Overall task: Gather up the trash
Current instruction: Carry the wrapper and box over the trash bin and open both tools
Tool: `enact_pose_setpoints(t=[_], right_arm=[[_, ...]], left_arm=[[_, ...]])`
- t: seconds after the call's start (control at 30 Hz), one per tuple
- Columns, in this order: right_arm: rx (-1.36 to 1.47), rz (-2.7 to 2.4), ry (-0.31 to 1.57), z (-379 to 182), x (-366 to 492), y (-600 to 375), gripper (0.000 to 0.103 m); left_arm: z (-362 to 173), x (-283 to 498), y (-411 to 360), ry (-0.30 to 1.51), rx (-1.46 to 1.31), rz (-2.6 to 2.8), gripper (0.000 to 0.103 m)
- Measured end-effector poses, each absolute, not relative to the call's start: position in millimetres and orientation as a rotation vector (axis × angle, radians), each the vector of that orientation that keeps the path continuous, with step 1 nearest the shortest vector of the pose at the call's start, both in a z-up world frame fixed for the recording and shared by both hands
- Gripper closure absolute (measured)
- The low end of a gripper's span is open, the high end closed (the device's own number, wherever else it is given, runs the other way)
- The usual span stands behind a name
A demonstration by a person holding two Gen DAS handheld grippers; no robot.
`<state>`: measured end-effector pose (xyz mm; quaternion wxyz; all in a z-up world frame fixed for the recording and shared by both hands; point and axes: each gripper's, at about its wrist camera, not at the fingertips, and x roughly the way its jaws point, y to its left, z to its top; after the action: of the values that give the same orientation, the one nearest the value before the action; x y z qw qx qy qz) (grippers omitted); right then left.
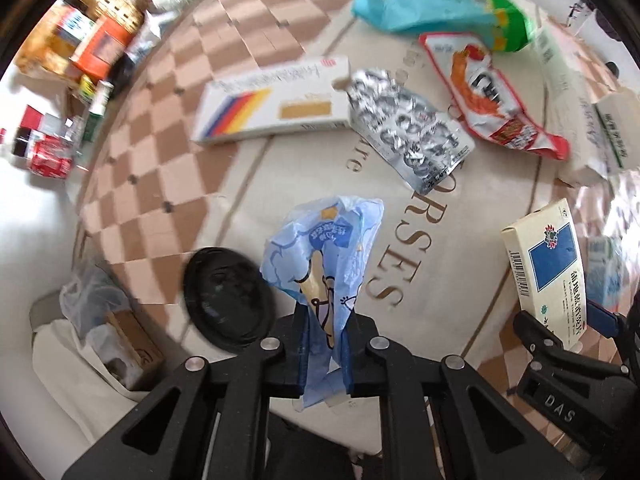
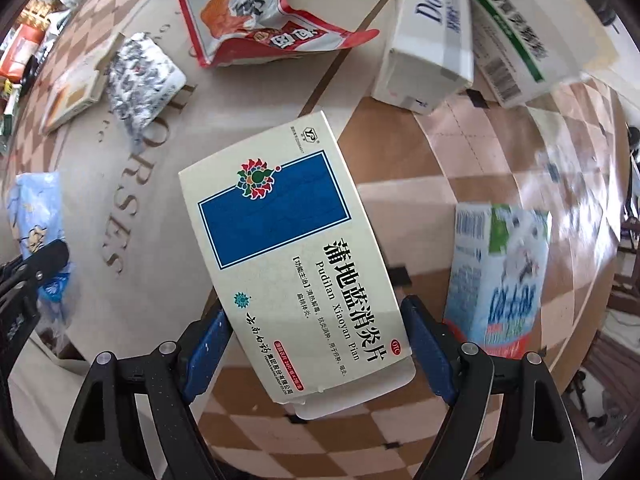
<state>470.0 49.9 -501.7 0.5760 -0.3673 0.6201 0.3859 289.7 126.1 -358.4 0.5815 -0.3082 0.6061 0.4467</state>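
Observation:
My left gripper (image 1: 325,344) is shut on a light blue plastic wrapper (image 1: 326,252) and holds it above the checkered cloth. My right gripper (image 2: 316,340) is shut on a white medicine box with a blue panel (image 2: 292,256); that box also shows in the left wrist view (image 1: 546,268). On the cloth lie a white box with coloured stripes (image 1: 272,100), a silver blister pack (image 1: 404,124), a red snack bag (image 1: 492,96) and a teal and green bag (image 1: 436,4). The wrapper shows at the left in the right wrist view (image 2: 38,216).
A black round lid (image 1: 226,298) lies beside the wrapper. A bin with a plastic liner (image 1: 100,320) sits at lower left. Bottles, cans and boxes (image 1: 76,72) crowd the far left. White cartons (image 2: 432,32) and a blue milk carton (image 2: 496,272) lie to the right.

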Motion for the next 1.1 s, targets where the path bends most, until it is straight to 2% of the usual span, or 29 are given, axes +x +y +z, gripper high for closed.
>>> enact_pose_setpoints(t=[0.23,0.33,0.43,0.53,0.7,0.9,1.1], right_arm=[[-0.708,0.904,1.378,-464.2,435.1,-5.3,0.019],[-0.64,0.886,1.355,-435.0,420.9,-47.3,0.019],[-0.576,0.878,1.368,-372.0,390.7,-61.0,0.019],[-0.529,0.888,1.38,-345.7,363.7,-91.0,0.019],[-0.525,0.919,1.442,-344.7,306.4,-136.0,0.019],[-0.596,0.955,1.511,-368.0,250.9,-168.4,0.019],[-0.753,0.941,1.574,-441.8,213.3,-189.1,0.02]], left_arm=[[-304.9,255.5,69.7,1.29,-0.585,1.046,0.093],[-300.5,221.5,59.9,1.247,-0.571,1.013,0.093],[-294.6,193.0,40.7,1.218,-0.576,0.974,0.093],[-295.3,163.9,17.6,1.207,-0.585,0.945,0.093],[-317.6,116.9,-13.0,1.245,-0.653,0.923,0.093],[-374.7,67.8,-29.7,1.33,-0.841,0.882,0.093],[-459.8,42.2,-35.2,1.382,-1.031,0.816,0.093]])
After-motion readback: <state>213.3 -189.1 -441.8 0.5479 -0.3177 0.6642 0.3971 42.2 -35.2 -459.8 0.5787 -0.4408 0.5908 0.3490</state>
